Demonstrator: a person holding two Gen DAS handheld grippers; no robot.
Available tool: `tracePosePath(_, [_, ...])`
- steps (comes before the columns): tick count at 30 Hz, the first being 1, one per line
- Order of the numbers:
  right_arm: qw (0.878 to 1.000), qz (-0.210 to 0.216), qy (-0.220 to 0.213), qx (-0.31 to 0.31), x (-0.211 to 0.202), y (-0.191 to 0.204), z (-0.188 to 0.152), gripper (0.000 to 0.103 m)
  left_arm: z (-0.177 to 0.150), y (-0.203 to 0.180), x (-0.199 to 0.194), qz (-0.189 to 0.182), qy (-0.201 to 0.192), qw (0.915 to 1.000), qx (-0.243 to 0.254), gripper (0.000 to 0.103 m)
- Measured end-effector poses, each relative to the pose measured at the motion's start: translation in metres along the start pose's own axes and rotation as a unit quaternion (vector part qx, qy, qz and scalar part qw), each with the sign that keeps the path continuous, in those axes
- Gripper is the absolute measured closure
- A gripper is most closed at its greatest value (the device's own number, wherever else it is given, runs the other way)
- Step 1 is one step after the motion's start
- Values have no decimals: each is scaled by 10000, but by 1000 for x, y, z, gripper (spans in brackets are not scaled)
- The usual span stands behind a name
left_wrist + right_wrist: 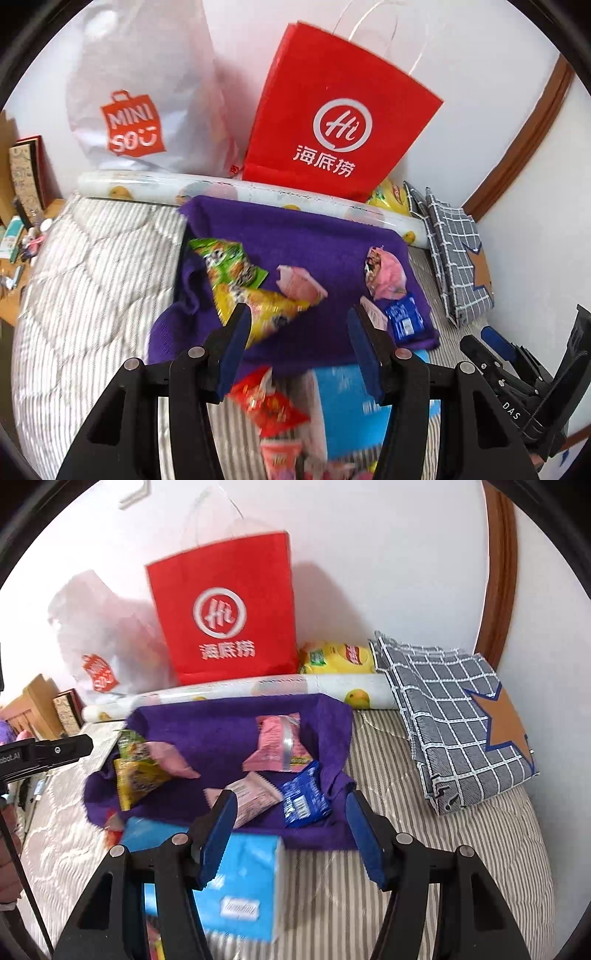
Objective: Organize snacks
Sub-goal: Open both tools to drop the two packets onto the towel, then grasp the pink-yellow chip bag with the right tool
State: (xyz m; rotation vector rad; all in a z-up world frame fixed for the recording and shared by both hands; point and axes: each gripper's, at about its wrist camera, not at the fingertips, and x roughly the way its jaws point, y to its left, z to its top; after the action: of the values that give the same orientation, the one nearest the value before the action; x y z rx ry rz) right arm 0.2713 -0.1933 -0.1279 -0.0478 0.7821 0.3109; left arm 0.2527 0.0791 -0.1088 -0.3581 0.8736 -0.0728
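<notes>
A purple cloth (314, 236) lies on the striped bed quilt (92, 277) with several snack packets on it. They include a green one (229, 258), a yellow one (269, 310), a pink one (301, 286), another pink one (386, 273) and a blue one (404, 319). My left gripper (299, 308) hovers open above the cloth's near edge, with nothing between its pads. Below it are a red packet (266, 402) and a light blue box (343, 410). My right gripper (291, 795) is open too, above the blue box (243, 878) and the blue packet (303, 797), and it holds nothing.
A red paper bag (332, 122) and a white shopping bag (136, 92) stand against the wall. In front of them lies a fruit-printed roll (258, 192). Folded grey checked fabric (454, 720) and a yellow packet (340, 657) are at the right, and a cluttered desk (14, 229) at the left.
</notes>
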Motion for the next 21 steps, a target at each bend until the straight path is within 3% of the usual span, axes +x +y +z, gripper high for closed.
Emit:
tracePosePath(3, [9997, 182, 48, -164, -18, 13, -15, 44, -16, 0, -21, 42, -52, 10000, 41, 47])
tracePosePath(9, [9944, 742, 605, -447, -30, 43, -64, 43, -52, 8, -50, 53, -23, 10000, 2, 46])
tracePosePath(13, [9906, 1032, 832, -328, -34, 54, -89, 32, -72, 17, -68, 65, -26, 10000, -67, 46])
tracePosePath(16, [9869, 1286, 938, -277, -36, 63, -104, 31, -81, 24, -81, 72, -86, 9999, -104, 45])
tracePosePath(21, [9847, 1205, 1113, -589, -23, 79, -126, 28, -95, 31, -93, 155, -99, 9998, -10, 44])
